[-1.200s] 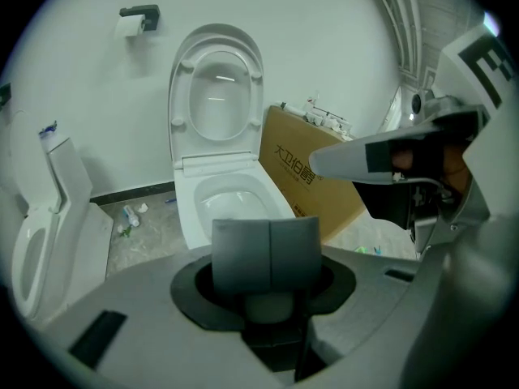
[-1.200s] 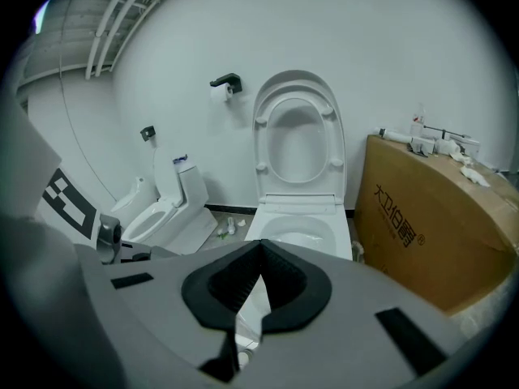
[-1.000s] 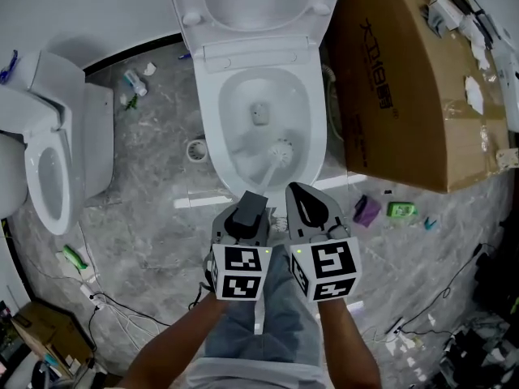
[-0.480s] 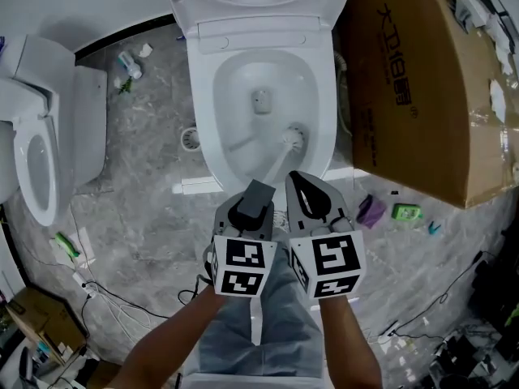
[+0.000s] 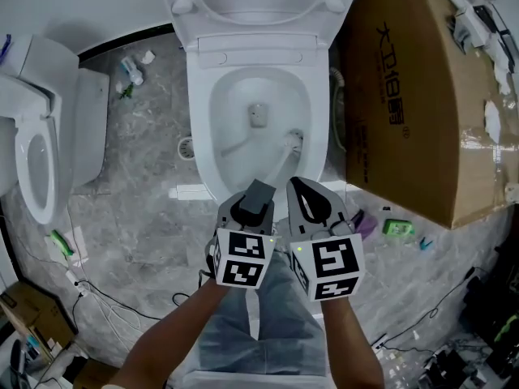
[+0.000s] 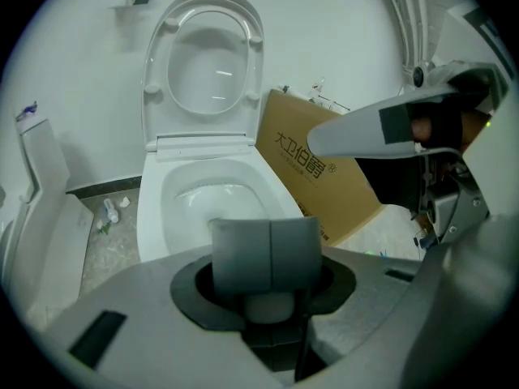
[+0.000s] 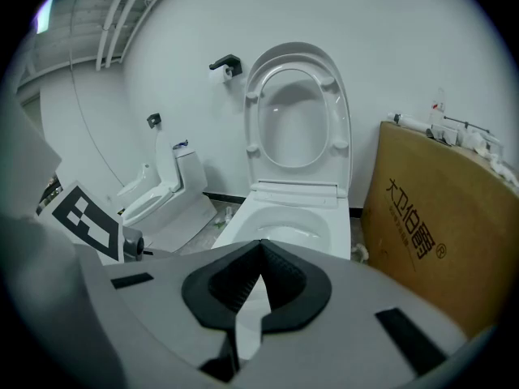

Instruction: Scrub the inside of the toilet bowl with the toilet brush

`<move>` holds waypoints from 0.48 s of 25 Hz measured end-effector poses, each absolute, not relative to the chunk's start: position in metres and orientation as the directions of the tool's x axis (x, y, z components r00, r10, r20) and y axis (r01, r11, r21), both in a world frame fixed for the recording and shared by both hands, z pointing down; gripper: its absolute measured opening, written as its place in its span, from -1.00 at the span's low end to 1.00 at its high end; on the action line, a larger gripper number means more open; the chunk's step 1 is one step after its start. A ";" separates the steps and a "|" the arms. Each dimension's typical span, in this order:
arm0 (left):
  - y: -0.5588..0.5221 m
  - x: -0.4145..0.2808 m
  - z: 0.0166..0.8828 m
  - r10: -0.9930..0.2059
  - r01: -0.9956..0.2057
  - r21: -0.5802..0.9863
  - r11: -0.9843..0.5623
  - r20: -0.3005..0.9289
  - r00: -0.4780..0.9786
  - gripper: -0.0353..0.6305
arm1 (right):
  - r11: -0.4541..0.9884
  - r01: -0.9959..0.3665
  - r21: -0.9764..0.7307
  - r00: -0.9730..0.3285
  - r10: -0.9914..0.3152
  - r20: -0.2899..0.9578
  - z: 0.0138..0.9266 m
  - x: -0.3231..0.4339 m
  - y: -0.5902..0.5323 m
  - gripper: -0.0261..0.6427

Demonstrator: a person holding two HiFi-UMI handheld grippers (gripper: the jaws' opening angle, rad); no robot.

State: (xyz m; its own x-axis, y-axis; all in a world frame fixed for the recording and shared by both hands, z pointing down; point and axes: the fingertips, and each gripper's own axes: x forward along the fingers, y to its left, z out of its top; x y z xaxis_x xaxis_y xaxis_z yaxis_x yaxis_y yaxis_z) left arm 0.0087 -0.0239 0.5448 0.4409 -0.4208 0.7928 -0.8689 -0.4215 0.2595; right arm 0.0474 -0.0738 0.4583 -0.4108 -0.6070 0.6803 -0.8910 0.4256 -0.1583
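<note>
The left claw (image 5: 258, 191) clamps the toilet brush (image 5: 290, 143), its head at the toilet bowl's (image 5: 235, 96) 3 o'clock wall, the right claw (image 5: 302, 186) closed and empty; a hard stroke there could flick water over the rim.

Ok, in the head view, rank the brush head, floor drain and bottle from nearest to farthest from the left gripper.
1. Brush head, inside the bowl, right side.
2. Floor drain, just left of the bowl.
3. Bottle, farther back on the left.
</note>
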 end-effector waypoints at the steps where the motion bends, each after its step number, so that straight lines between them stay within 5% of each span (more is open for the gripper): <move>1: -0.028 0.010 0.545 -0.425 -0.871 0.260 -0.416 0.791 0.439 -0.44 | 0.431 -0.888 -0.158 -0.415 -0.606 0.678 0.458 0.048 -0.076 -0.93; 12: -0.076 0.010 0.552 -0.478 -0.891 0.227 -0.393 0.777 0.409 -0.44 | 0.440 -0.879 -0.184 -0.441 -0.605 0.663 0.477 0.059 -0.099 -0.93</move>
